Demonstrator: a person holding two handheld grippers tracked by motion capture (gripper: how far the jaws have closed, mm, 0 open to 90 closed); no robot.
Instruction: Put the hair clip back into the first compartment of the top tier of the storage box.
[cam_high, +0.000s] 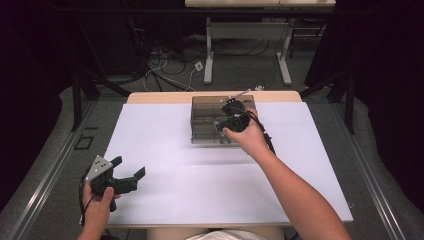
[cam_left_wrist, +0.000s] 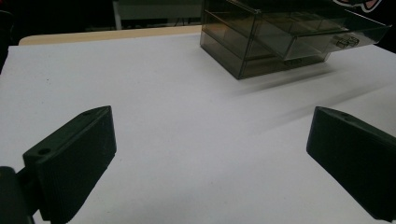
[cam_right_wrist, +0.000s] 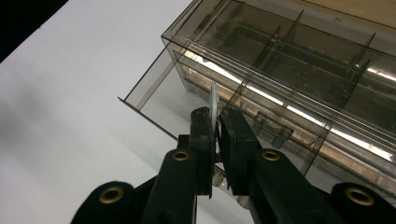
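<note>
A smoky see-through drawer box (cam_high: 205, 120) stands at the far middle of the white table. In the left gripper view one drawer (cam_left_wrist: 327, 35) of the box (cam_left_wrist: 233, 51) is pulled out. My right gripper (cam_high: 232, 119) hovers over the box's front. In the right gripper view it (cam_right_wrist: 217, 119) is shut on a thin pale flat piece (cam_right_wrist: 214, 98), seen edge-on, above the open drawer (cam_right_wrist: 154, 100). My left gripper (cam_high: 129, 166) rests near the front left of the table, its jaws wide apart and holding nothing (cam_left_wrist: 210, 126).
The white sheet (cam_high: 200, 185) covers most of the table, with a bare wooden strip (cam_high: 150, 97) along the far edge. Table legs and cables (cam_high: 165, 70) lie on the floor beyond. The box (cam_right_wrist: 299, 60) has several divided compartments.
</note>
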